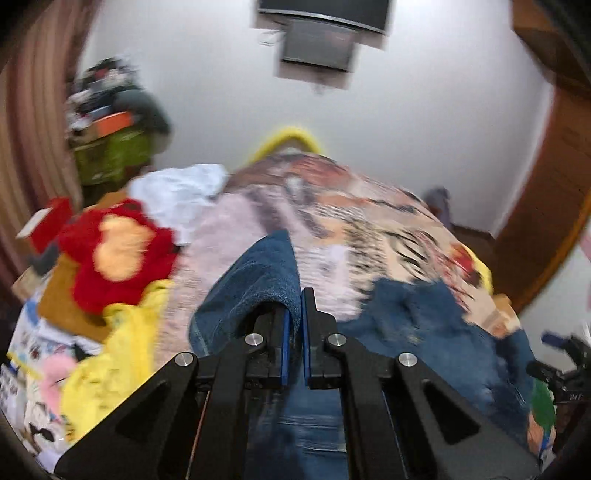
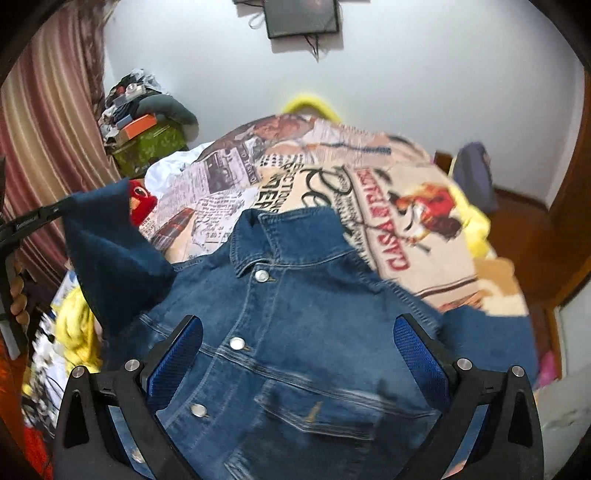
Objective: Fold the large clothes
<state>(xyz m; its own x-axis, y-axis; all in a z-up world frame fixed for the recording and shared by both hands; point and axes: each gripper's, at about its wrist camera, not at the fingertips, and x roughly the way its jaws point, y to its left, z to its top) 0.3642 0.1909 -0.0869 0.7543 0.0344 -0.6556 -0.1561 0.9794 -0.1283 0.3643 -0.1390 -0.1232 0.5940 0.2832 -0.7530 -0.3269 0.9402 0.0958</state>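
A blue denim jacket lies front up on a newspaper-print blanket, collar toward the far wall, metal buttons showing. My left gripper is shut on a fold of the jacket's denim sleeve, which drapes over its left finger. In the right wrist view that lifted sleeve hangs at the left with the left gripper's black frame behind it. My right gripper is open and empty, its blue pads wide apart just above the jacket's chest.
A red plush toy, white cloth and yellow cloth lie left of the blanket. A green box with clutter stands by the striped curtain. A dark frame hangs on the white wall. Wooden furniture stands at right.
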